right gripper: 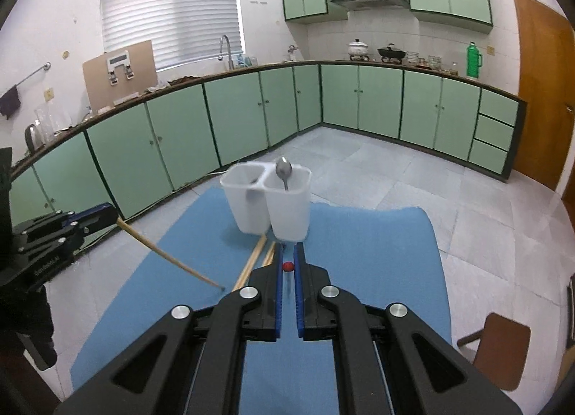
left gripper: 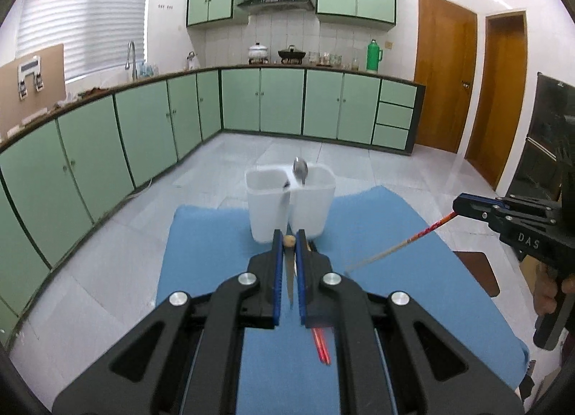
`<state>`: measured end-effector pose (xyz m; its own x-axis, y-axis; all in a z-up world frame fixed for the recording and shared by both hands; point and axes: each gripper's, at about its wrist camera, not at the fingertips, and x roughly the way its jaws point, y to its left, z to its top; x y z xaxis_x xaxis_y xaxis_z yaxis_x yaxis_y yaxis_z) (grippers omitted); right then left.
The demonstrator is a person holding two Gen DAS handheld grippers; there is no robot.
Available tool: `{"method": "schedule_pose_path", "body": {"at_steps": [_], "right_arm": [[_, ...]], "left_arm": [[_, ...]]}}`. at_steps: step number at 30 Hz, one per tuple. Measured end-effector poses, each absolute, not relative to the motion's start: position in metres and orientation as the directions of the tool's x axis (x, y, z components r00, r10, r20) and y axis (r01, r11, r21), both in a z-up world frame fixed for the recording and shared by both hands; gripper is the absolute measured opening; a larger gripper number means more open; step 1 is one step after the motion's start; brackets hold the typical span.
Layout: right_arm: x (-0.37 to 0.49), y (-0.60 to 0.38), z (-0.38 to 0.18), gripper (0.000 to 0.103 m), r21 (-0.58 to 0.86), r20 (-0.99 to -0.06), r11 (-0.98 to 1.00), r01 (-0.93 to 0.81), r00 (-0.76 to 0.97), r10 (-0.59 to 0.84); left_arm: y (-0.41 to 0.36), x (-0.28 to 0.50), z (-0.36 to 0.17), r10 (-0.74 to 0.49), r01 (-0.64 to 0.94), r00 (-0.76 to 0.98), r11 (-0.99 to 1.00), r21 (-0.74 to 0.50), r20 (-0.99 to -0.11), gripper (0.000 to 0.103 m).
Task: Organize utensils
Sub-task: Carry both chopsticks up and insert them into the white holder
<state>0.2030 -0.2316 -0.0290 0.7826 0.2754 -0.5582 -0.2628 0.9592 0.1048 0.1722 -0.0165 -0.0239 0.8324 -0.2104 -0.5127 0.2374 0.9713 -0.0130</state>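
A white two-compartment holder [left gripper: 291,203] [right gripper: 267,199] stands at the far end of a blue mat [left gripper: 215,271] [right gripper: 359,271]. A metal spoon [left gripper: 300,170] [right gripper: 284,170] stands bowl-up in its right compartment. My left gripper [left gripper: 289,239] is shut on a plain wooden chopstick [right gripper: 169,256], seen end-on between its jaws, tip touching the mat. My right gripper [right gripper: 287,253] is shut on a red-ended chopstick [left gripper: 402,243], whose red end [right gripper: 287,266] shows between its jaws. Two wooden chopsticks [right gripper: 257,260] lie on the mat before the holder. Red chopstick ends [left gripper: 321,346] lie under my left gripper.
The mat covers a small table above a tiled floor. Green cabinets and a counter run along the back and left walls. A brown chair [right gripper: 499,346] stands at the table's right side. Wooden doors [left gripper: 445,70] are at the far right.
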Motion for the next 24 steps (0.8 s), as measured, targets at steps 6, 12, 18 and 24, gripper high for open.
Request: {"method": "schedule_pose_path", "body": {"at_steps": [6,12,18,24], "right_arm": [[0.233,-0.224,-0.002,0.006,0.082,-0.549,0.948,-0.307,0.78,0.3],[0.251,-0.22,0.031,0.006,0.079,-0.509,0.936,-0.343,0.794,0.334],[0.265,-0.223,0.071,0.006,0.1,-0.447,0.921,-0.377,0.809,0.381],[0.291,-0.217,0.092,0.006,0.05,-0.417,0.937,-0.347,0.845,0.335]], "left_arm": [[-0.025,0.187,-0.005,-0.235,0.262,0.842,0.965,-0.013,-0.486,0.006],[-0.017,0.191,0.024,-0.255,0.269,0.868,0.963,-0.029,-0.425,0.006],[-0.016,0.206,0.065,-0.25,0.257,0.913,0.966,-0.02,-0.323,0.006],[-0.028,0.243,0.099,-0.234,0.238,0.947,0.971,-0.008,-0.222,0.006]]}}
